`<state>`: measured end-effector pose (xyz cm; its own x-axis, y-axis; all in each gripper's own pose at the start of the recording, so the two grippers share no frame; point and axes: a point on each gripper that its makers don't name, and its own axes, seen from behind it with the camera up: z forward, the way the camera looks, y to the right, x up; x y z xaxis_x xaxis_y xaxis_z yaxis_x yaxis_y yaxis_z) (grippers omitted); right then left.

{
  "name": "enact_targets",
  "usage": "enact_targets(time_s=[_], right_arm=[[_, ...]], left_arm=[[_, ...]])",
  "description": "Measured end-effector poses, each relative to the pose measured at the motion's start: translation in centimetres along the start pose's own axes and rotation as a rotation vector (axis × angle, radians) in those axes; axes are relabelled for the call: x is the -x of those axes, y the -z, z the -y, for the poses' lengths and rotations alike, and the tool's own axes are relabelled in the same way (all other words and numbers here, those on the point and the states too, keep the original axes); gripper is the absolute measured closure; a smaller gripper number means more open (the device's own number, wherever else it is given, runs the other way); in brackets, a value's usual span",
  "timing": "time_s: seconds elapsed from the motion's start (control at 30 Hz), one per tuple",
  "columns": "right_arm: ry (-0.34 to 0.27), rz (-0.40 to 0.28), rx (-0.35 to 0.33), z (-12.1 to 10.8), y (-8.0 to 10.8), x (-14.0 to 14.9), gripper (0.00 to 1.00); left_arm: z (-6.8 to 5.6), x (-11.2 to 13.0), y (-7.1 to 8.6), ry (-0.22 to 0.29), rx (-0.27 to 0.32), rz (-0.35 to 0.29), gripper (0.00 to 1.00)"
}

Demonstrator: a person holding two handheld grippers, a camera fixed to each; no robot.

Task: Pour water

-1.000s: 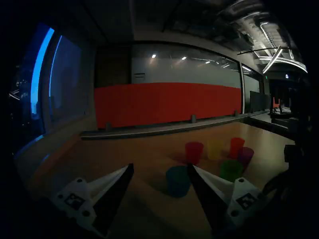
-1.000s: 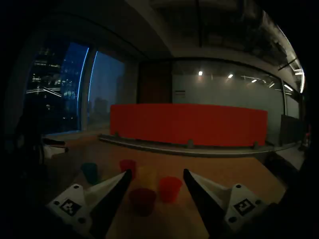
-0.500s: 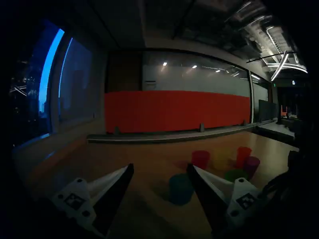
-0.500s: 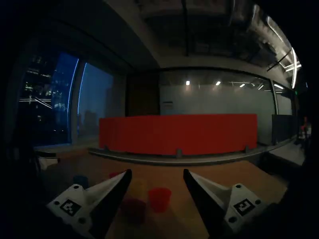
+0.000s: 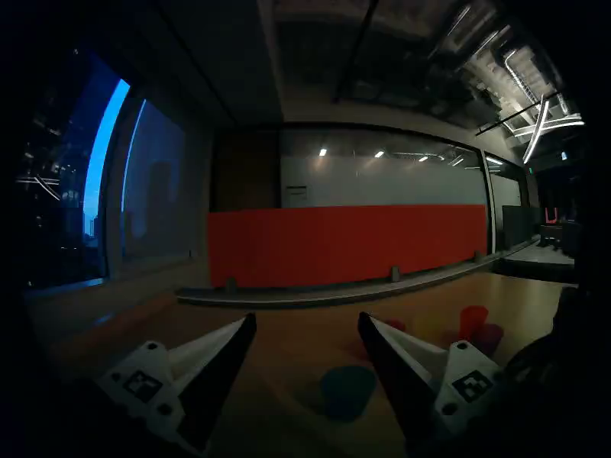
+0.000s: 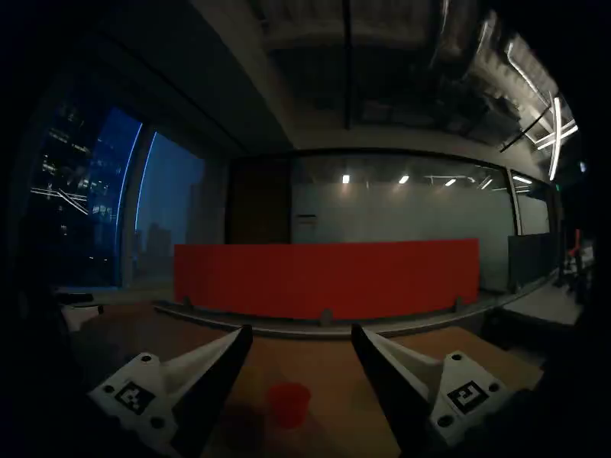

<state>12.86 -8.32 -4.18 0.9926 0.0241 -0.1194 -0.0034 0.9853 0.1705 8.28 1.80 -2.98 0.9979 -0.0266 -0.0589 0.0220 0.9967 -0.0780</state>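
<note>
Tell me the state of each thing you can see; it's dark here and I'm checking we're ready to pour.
Left gripper: jaws open, holding nothing.
Right gripper: jaws open, holding nothing.
Teal cup: upright on the table, contents too dark to tell.
Orange-red cup: upright on the table, contents too dark to tell.
Purple cup: upright, contents too dark to tell.

In the left gripper view, a teal cup [image 5: 347, 391] stands upright on the table [image 5: 305, 347]. Farther back, an orange cup [image 5: 473, 320] and a purple cup [image 5: 489, 339] stand just beside each other. In the right gripper view, a red cup [image 6: 289, 403] stands upright.
</note>
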Motion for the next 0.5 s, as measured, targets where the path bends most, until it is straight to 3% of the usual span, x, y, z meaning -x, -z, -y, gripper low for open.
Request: enact_targets(time_s=[0.3,0.5], right_arm=[[-0.035,-0.006,0.028,-0.4,1.1,-0.5,0.00],[-0.052,0.008,0.043,-0.7,1.7,-0.3,0.01]], left_arm=[[0.1,1.7,-0.3,-0.037,-0.040,-0.003,0.01],[-0.4,3.2,-0.4,-0.032,-0.031,0.001,0.01]])
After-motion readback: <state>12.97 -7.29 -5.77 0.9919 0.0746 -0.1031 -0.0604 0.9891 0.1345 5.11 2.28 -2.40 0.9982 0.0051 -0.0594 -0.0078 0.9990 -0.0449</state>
